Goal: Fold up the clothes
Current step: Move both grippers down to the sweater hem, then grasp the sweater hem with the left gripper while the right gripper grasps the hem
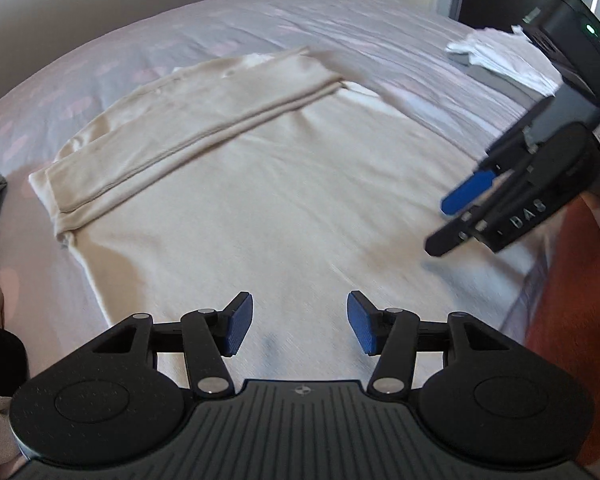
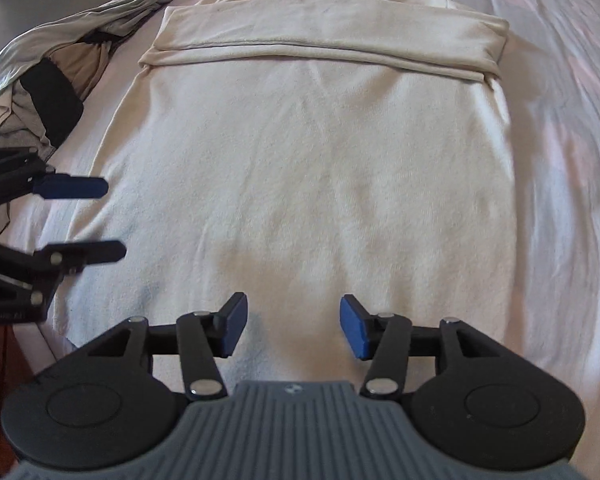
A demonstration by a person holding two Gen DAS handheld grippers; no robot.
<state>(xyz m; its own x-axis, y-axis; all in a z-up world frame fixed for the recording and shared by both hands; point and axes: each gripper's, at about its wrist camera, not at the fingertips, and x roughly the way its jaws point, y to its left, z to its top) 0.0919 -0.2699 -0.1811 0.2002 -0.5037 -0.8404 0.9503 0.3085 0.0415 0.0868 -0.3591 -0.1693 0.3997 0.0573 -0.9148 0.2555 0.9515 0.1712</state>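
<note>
A cream long-sleeved top (image 1: pixel 260 184) lies flat on the bed, its sleeves folded across the upper part (image 1: pixel 204 108). It fills the middle of the right wrist view (image 2: pixel 308 168), sleeves across the far end (image 2: pixel 332 40). My left gripper (image 1: pixel 300 326) is open and empty just above the top's near hem. My right gripper (image 2: pixel 294 326) is open and empty over the hem too. The right gripper shows in the left wrist view (image 1: pixel 456 220) at the right. The left gripper shows in the right wrist view (image 2: pixel 108 220) at the left edge.
The bed has a pale lilac sheet (image 1: pixel 340 20). A heap of grey, tan and black clothes (image 2: pixel 52 68) lies left of the top. A folded white pile (image 1: pixel 496 56) sits at the far right of the bed. An orange floor (image 1: pixel 580 320) lies beyond the bed edge.
</note>
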